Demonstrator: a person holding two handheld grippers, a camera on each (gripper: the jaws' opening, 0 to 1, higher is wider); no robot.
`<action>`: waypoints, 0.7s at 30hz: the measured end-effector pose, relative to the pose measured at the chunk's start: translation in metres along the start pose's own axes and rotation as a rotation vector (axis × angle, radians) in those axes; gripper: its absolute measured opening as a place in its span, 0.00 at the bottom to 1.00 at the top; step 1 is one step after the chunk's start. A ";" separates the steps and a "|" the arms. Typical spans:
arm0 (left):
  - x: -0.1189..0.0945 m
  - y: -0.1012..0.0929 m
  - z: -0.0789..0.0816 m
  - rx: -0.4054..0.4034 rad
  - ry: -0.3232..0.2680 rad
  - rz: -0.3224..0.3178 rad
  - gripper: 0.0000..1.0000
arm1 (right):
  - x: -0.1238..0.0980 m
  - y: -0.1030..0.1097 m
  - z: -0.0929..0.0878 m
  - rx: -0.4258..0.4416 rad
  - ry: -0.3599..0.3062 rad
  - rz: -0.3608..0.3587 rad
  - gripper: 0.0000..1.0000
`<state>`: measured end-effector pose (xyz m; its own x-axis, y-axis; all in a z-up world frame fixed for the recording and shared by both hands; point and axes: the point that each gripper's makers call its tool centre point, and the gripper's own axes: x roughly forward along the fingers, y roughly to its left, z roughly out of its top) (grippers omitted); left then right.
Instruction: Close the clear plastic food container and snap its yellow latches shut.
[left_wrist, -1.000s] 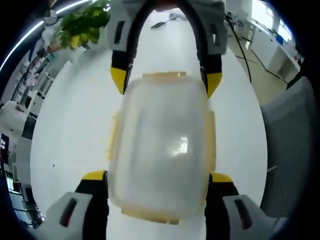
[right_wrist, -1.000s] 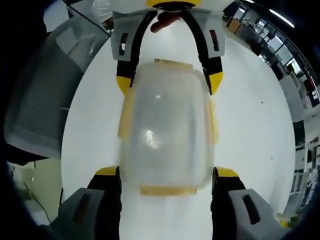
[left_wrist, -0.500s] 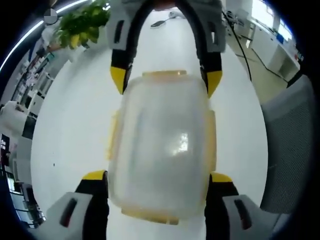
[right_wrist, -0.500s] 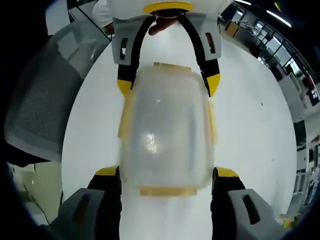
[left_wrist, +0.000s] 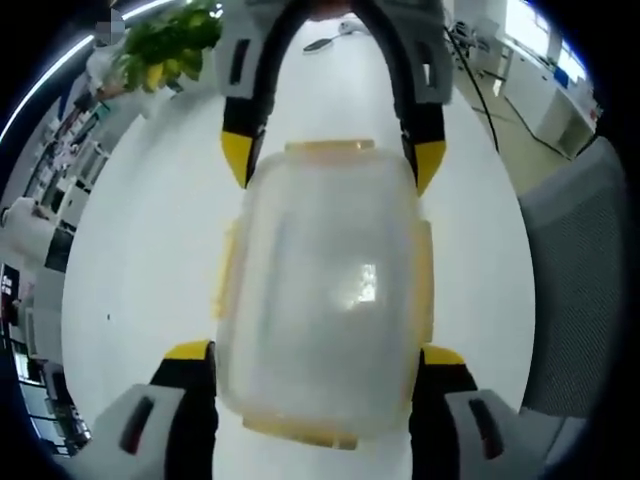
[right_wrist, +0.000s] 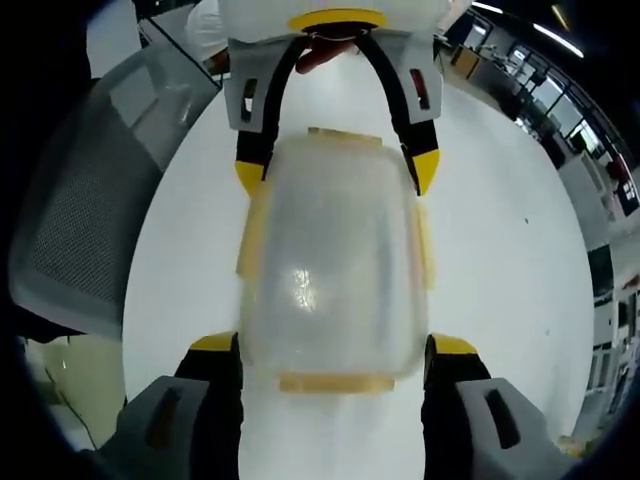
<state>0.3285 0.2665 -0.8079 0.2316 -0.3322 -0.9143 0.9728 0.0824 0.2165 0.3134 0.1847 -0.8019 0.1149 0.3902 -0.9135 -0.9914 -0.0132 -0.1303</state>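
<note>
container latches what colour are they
Yellow latches, a pale translucent shade, seen best in the right gripper view.

White table (left_wrist: 140, 250) underneath. Grey mesh chair (right_wrist: 75, 215) beside it, pale floor (right_wrist: 75, 385) below. Green plant with yellow leaves (left_wrist: 165, 45) at the far edge. Bright windows (left_wrist: 540, 35) and desks beyond a black cable (left_wrist: 480, 95). Ceiling light strips (right_wrist: 555, 35) over office rows.
</note>
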 end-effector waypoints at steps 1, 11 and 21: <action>-0.001 0.000 -0.002 -0.001 0.002 0.001 0.77 | 0.001 0.000 0.003 -0.003 0.002 0.001 0.71; -0.007 0.005 -0.025 -0.018 0.009 0.010 0.77 | 0.011 -0.005 0.024 -0.019 0.012 0.006 0.71; -0.016 0.017 -0.054 -0.014 0.013 0.010 0.77 | 0.024 -0.014 0.052 -0.009 0.021 0.002 0.71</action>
<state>0.3414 0.3239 -0.8085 0.2412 -0.3190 -0.9165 0.9703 0.0989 0.2209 0.3272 0.2418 -0.8020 0.1145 0.3708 -0.9216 -0.9910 -0.0219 -0.1320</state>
